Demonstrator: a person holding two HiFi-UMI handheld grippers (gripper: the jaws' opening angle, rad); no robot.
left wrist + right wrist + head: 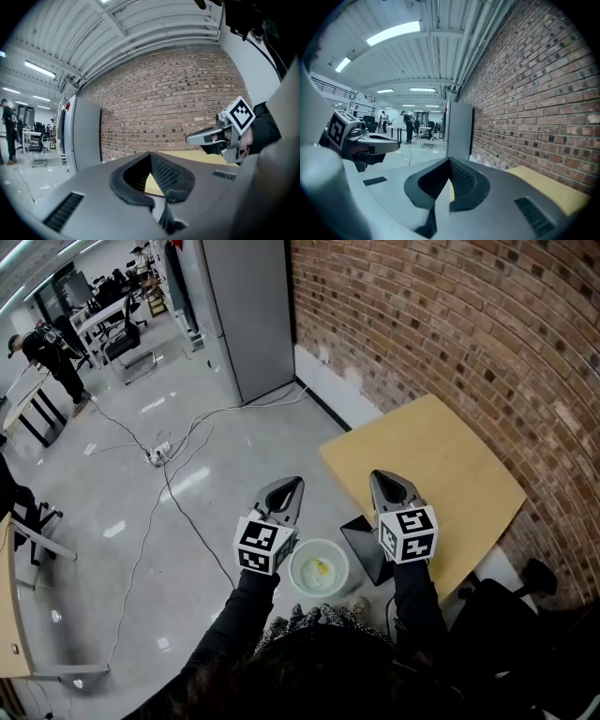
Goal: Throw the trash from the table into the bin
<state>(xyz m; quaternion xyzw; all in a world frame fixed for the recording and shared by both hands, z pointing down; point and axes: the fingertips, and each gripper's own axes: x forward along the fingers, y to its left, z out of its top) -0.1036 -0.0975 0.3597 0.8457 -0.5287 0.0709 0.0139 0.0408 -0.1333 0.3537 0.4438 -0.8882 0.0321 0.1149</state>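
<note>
In the head view a white round bin (302,583) stands on the floor just under my hands, with a yellow scrap (322,567) lying in it. The wooden table (441,465) stands to the right against the brick wall, and no trash shows on its top. My left gripper (296,482) hangs over the floor left of the bin; my right gripper (376,475) hovers at the table's near corner. Both are raised, nearly level and shut with nothing held. In the left gripper view its jaws (151,157) meet, with the right gripper (190,138) beside them. The right gripper (450,160) is likewise shut.
A black table base (366,549) sits on the floor right of the bin. Cables and a power strip (157,456) trail across the glossy floor. A grey cabinet (248,315) stands at the wall, and a person (52,357) stands far off by desks.
</note>
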